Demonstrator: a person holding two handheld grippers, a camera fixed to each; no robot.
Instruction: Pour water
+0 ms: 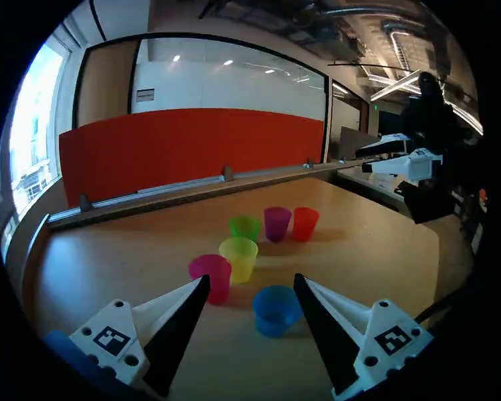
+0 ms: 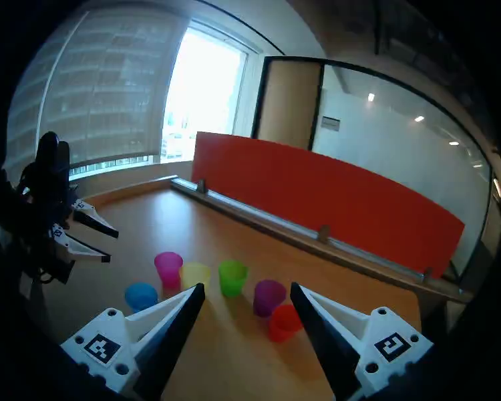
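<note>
Several small plastic cups stand on a wooden table (image 1: 357,254). In the left gripper view a blue cup (image 1: 276,310) sits nearest, between my open left gripper's (image 1: 252,282) fingertips, with a pink cup (image 1: 211,278), a yellow cup (image 1: 239,258), a green cup (image 1: 244,228), a purple cup (image 1: 277,222) and a red cup (image 1: 304,222) behind. In the right gripper view my right gripper (image 2: 246,289) is open above the table, with the red cup (image 2: 283,322) and purple cup (image 2: 268,297) just beyond its tips; green (image 2: 232,277), yellow (image 2: 194,275), pink (image 2: 168,269) and blue (image 2: 141,296) cups lie leftward. Whether any cup holds water cannot be made out.
A red divider panel (image 1: 190,150) on a metal rail runs along the table's far edge. The other gripper (image 1: 404,164) and the person holding it appear at the right of the left gripper view; the left gripper (image 2: 83,234) appears far left in the right gripper view. Windows (image 2: 204,93) are behind.
</note>
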